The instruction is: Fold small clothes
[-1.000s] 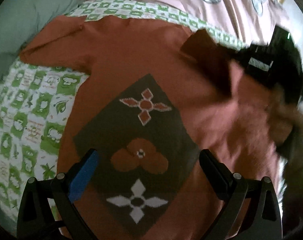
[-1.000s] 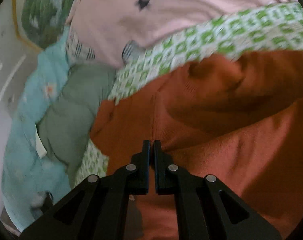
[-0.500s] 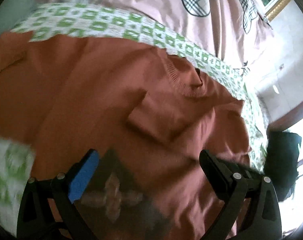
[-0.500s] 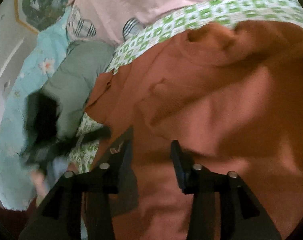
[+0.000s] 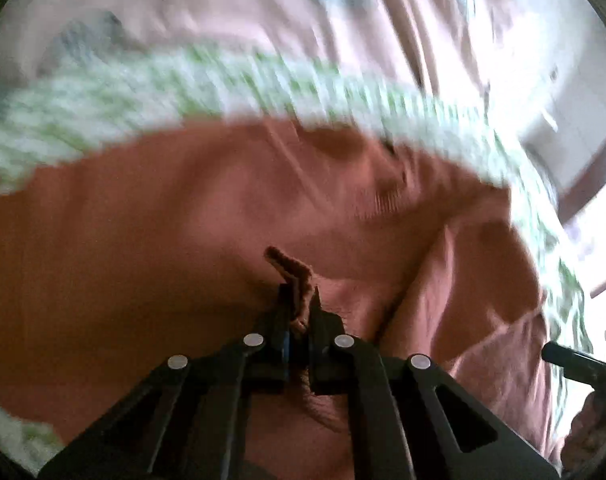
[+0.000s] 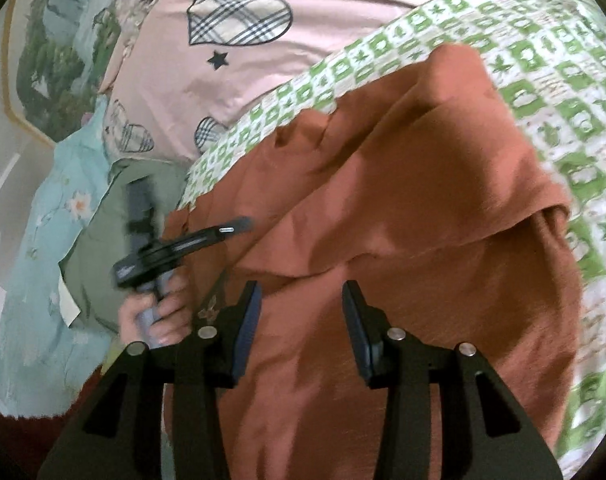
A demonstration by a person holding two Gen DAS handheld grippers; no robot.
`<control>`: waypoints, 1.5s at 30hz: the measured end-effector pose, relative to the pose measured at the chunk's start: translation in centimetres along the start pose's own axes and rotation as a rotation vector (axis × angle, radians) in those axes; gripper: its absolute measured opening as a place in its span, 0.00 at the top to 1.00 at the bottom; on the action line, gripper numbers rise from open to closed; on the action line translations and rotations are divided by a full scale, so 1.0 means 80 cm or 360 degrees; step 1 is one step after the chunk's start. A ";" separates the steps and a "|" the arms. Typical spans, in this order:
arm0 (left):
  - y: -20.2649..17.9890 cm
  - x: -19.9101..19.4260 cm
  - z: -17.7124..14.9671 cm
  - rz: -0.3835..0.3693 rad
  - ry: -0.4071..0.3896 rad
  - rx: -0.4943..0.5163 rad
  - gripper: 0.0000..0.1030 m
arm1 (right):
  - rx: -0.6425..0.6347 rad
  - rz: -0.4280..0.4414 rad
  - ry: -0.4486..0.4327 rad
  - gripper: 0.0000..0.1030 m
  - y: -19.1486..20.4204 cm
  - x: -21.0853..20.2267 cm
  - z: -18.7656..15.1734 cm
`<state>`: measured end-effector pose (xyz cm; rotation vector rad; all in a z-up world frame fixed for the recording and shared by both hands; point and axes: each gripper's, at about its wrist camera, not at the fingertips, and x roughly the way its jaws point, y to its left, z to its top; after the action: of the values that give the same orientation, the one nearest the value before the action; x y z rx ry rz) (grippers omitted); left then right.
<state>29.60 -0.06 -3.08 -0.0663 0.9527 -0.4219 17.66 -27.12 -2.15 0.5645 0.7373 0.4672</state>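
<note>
Sweater point(image 6: 403, 208), rust, partly folded on quilt point(image 6: 551, 92): left gripper point(image 5: 299, 312) pinches a fold at frame centre; right gripper point(image 6: 299, 320) wide, empty, above lower body.

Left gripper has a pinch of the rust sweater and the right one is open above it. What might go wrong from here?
1. The left gripper holds only a narrow tuck of the sweater; a pull may slip it free.
2. The sweater is already bunched in loose layers, so dragging one point could undo the fold.
3. The right gripper pins nothing, so the whole garment may slide across the green checked sheet.
</note>
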 end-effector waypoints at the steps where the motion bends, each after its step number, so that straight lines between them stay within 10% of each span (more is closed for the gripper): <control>1: 0.012 -0.023 -0.002 0.0055 -0.0102 -0.0062 0.96 | 0.0004 -0.0018 -0.0018 0.58 -0.004 -0.004 0.003; 12: 0.104 -0.024 -0.031 0.0191 -0.0120 -0.0359 0.96 | 0.0084 -0.0454 -0.0205 0.51 -0.075 -0.032 0.067; 19: 0.110 -0.024 -0.040 0.0202 -0.0111 -0.0392 0.96 | 0.0058 -0.0581 0.0040 0.47 -0.117 0.041 0.113; 22: 0.104 -0.030 -0.037 0.0163 -0.0132 -0.0372 0.96 | -0.0003 -0.0582 0.0034 0.89 -0.114 0.046 0.118; 27: 0.089 -0.034 -0.032 0.0166 -0.0195 -0.0294 0.95 | 0.0024 -0.0689 -0.0020 0.90 -0.123 0.031 0.118; 31: 0.085 -0.023 -0.035 0.0192 -0.0163 -0.0250 0.95 | -0.0036 -0.0959 -0.0172 0.73 -0.091 0.005 0.106; 34: 0.083 -0.019 -0.036 0.0200 -0.0161 -0.0245 0.95 | -0.0157 -0.0680 -0.0213 0.49 -0.055 -0.001 0.087; 41: 0.115 -0.045 -0.059 0.0378 -0.0140 -0.0258 0.90 | -0.0232 -0.0750 0.0020 0.46 -0.054 0.042 0.051; 45: 0.162 -0.081 -0.069 0.0547 -0.0179 -0.0308 0.56 | -0.0220 -0.0626 -0.0001 0.45 -0.027 0.022 0.041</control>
<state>26.05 14.99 -4.41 -0.0990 0.8713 -0.0076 21.61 -28.74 -2.37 0.2797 0.7869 0.1506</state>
